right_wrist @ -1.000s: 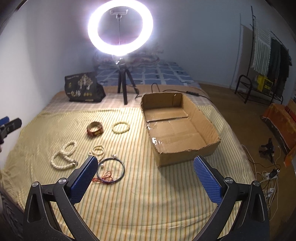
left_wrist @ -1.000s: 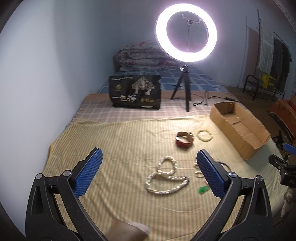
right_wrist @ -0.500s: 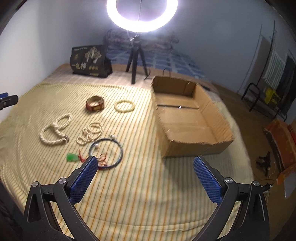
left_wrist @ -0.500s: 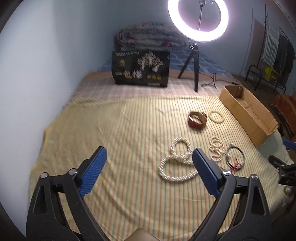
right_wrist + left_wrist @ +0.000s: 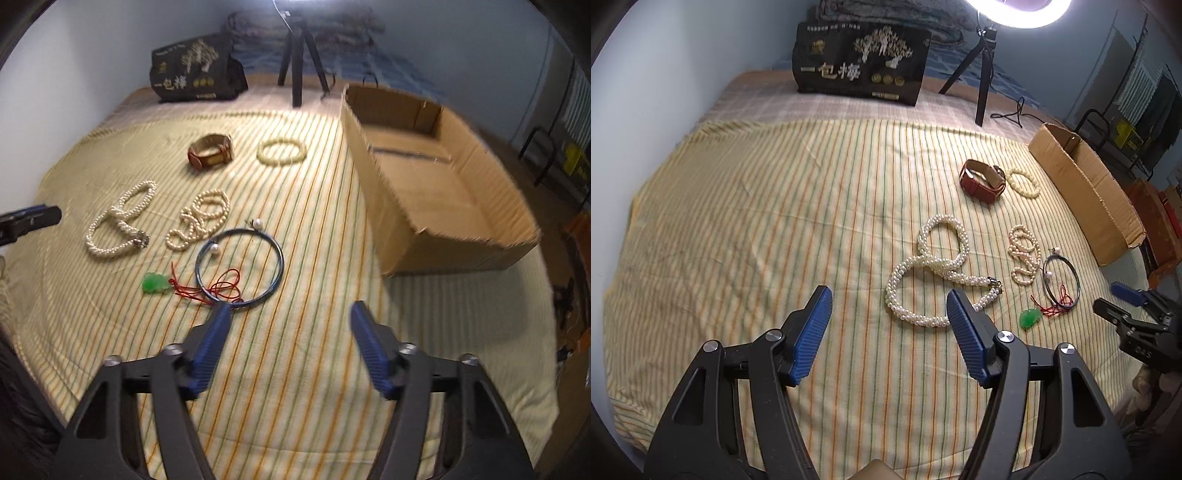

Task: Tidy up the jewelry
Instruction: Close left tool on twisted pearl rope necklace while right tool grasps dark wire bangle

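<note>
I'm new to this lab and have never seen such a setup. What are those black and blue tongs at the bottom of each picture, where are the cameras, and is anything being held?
They are hand-held claws, one in each of a person's hands, each carrying a wide-angle camera that looks along its fingers. One picture comes from the left claw, the other from the right claw. Both are closing with nothing between their pads. On the striped bedspread lie a thick pearl necklace, a thinner pearl strand, a dark hoop with two pearls, a green pendant on red cord, a red-brown leather band and a pale bead bracelet. Beside them stands an open cardboard box.
</note>
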`<action>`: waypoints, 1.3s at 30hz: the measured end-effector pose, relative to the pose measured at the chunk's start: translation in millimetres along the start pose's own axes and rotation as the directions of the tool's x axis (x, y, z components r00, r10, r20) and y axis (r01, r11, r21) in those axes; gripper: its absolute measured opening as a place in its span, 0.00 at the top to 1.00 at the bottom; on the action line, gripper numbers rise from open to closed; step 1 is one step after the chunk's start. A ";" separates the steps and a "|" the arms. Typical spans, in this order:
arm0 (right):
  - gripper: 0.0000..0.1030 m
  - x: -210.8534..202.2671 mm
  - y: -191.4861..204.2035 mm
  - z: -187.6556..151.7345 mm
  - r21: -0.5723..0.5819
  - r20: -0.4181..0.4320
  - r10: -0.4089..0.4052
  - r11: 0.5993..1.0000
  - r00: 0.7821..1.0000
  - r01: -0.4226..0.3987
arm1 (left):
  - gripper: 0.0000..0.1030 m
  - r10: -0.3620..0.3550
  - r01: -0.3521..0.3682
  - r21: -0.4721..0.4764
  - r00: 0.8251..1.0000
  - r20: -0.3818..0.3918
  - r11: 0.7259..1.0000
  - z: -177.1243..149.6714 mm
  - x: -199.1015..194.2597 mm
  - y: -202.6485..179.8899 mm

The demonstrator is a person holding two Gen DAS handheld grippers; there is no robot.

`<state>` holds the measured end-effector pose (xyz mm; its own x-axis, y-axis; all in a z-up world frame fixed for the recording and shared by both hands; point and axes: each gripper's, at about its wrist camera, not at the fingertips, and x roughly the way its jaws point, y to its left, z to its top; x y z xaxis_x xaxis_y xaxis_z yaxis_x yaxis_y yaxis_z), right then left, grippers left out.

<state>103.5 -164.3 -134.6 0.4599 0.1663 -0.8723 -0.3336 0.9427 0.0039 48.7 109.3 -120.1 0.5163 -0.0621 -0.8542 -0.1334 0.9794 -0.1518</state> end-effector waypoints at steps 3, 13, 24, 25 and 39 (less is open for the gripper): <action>0.49 8.4 -4.3 3.1 0.036 -0.022 0.005 0.999 1.000 -0.005 | 0.39 -0.008 0.008 -0.021 0.999 -0.034 1.000 0.8 11.1 3.7; 0.60 27.2 -3.4 15.5 0.065 -0.036 0.006 0.998 0.999 -0.004 | 0.44 -0.016 0.011 -0.056 0.996 -0.085 0.998 1.9 33.5 11.7; 0.62 43.0 3.3 22.7 0.045 -0.049 -0.024 0.999 0.999 0.026 | 0.48 0.001 -0.008 -0.051 0.993 -0.122 0.999 7.9 60.0 10.0; 0.62 43.2 3.4 22.3 0.043 -0.048 -0.026 0.999 0.998 0.028 | 0.48 0.001 -0.007 -0.050 0.992 -0.123 0.999 9.1 62.1 9.8; 0.77 51.4 10.4 26.7 0.007 -0.038 -0.021 1.000 0.999 0.021 | 0.63 0.110 -0.106 0.056 0.992 -0.067 0.993 9.1 77.4 -9.0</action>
<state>145.7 -138.1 -166.3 0.4351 0.1357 -0.8901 -0.3179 0.9481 -0.0108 97.5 97.4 -180.3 0.4406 0.0329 -0.8971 -0.1399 0.9896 -0.0325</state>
